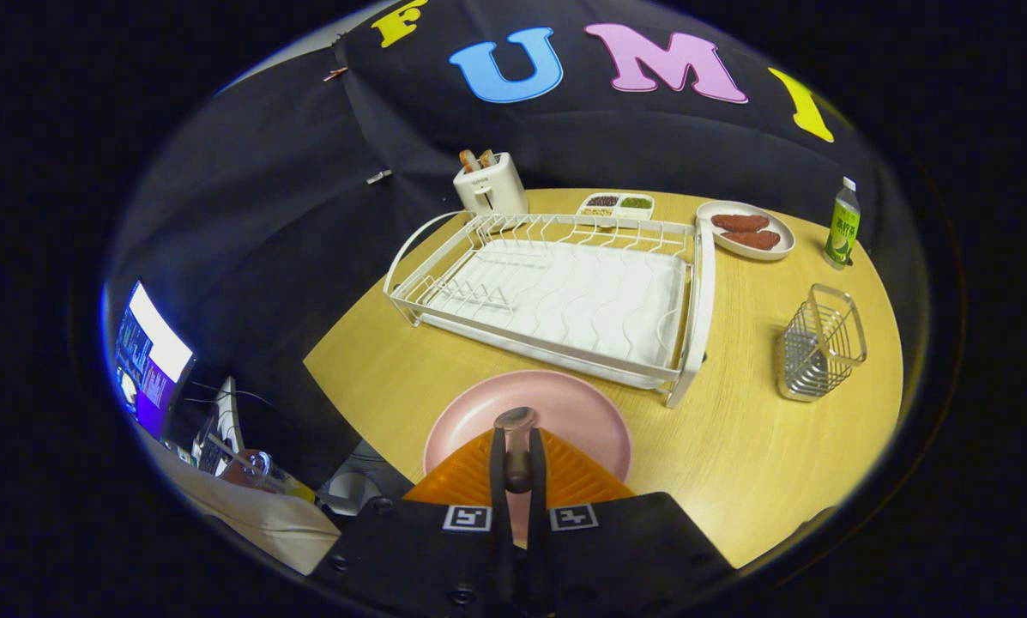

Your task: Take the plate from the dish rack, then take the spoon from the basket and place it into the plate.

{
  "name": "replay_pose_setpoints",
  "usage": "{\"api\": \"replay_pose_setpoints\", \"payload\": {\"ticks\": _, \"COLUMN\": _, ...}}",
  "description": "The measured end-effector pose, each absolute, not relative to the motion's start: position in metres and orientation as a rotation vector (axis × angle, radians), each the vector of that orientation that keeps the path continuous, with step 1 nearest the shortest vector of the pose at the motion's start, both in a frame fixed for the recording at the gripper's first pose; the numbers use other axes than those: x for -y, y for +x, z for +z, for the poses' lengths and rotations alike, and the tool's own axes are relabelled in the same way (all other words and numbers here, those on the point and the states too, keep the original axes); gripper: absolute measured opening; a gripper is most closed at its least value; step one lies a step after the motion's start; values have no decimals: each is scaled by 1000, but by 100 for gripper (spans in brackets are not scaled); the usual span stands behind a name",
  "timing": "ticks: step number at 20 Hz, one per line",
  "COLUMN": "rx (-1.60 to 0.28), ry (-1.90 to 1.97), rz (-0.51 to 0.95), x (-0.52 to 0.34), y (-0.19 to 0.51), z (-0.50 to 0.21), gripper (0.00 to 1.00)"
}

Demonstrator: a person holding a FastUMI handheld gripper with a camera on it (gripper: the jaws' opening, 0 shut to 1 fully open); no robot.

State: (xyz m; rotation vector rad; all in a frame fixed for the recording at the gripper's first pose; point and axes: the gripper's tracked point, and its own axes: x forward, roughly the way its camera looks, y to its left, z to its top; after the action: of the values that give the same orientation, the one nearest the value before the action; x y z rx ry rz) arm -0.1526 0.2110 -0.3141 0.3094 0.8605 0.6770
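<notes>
Pink and round, the plate (530,416) lies flat on the wooden table (762,446), just in front of the dish rack's near edge and partly hidden behind the gripper's fingers. The gripper (515,446) has its two fingers pressed close together on the spoon (515,433), a dark-handled piece held upright between them, its rounded end sticking up above the fingertips and over the plate. The white wire dish rack (556,292) sits in the middle of the table with a ribbed white drip tray inside it, and nothing stands in its slots. To the right of the rack, well apart from it, stands the wire basket (822,343); whether anything lies in it cannot be told. Behind the rack's far left corner is a white toaster (489,184) with slices poking out of the top. Behind the rack's far edge sits a small divided dish (616,204) of dark and green contents. Beyond the rack's far right corner is a white oval plate (746,230) with two reddish-brown pieces of food on it, and farther right of that stands a green bottle (842,225) with a white cap.
</notes>
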Motion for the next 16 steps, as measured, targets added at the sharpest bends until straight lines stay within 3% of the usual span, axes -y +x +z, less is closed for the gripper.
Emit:
{"api": "replay_pose_setpoints", "payload": {"ticks": 6, "rx": -921, "ry": 346, "rz": 730, "x": -214, "y": -165, "z": -336, "gripper": 12}}
{"api": "replay_pose_setpoints", "payload": {"ticks": 10, "rx": -988, "ry": 235, "rz": 694, "x": -203, "y": -177, "z": -371, "gripper": 22}}
{"api": "replay_pose_setpoints", "payload": {"ticks": 12, "rx": -998, "ry": 195, "rz": 652, "x": -193, "y": -177, "z": -383, "gripper": 30}}
{"api": "replay_pose_setpoints", "payload": {"ticks": 16, "rx": -991, "ry": 172, "rz": 607, "x": -182, "y": -174, "z": -384, "gripper": 72}}
